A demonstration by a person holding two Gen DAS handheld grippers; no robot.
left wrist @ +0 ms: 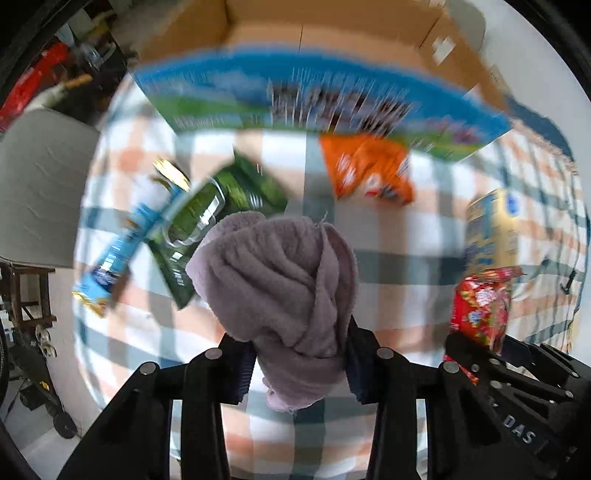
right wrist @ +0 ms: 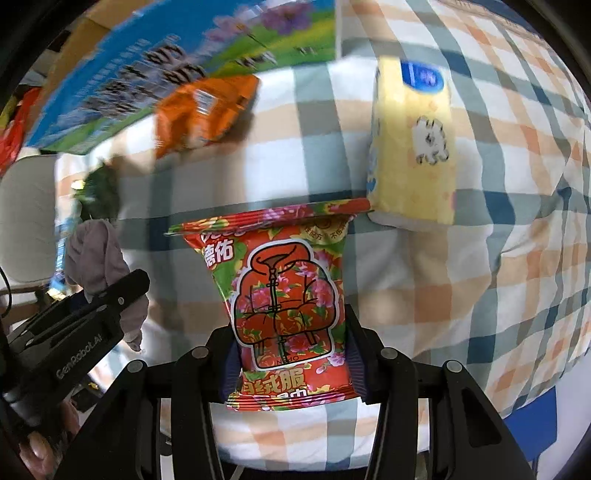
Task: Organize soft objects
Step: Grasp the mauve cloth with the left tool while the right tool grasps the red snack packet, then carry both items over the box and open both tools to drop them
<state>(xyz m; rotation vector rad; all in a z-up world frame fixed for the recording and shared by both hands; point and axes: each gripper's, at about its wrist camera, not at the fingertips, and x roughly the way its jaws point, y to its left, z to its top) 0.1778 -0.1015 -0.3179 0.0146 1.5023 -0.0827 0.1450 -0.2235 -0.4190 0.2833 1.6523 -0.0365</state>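
On the far left of my left camera's view a blue packet (left wrist: 110,254) lies on the checked cloth (left wrist: 388,236), and a green packet (left wrist: 218,210) lies just beside it, touching it. My left gripper (left wrist: 301,363) points down over the cloth. Its two fingers squeeze a purple towel (left wrist: 280,280) between them. The towel is bunched up into a lump and it covers part of the green packet from this view. Past the towel sits an orange packet (left wrist: 369,173), with its top edge tucked under a big blue and green box (left wrist: 314,96). A brown cardboard box (left wrist: 332,29) stands behind that one. Over on the right stands a yellow pack (left wrist: 491,225). In front of it is a red packet (left wrist: 480,310), held by my other gripper at the edge of the view.

My right camera shows the left gripper and the towel on its left side, with some fingers (right wrist: 33,450) of my hand wrapped low on the handle. In the middle, my right gripper (right wrist: 291,354) points down and its fingers pinch the red packet by its lower half. The packet has flowers and a jacket drawn on it. It stands upright above the cloth. Its top corner reaches the yellow pack in this view; I cannot tell if they touch.
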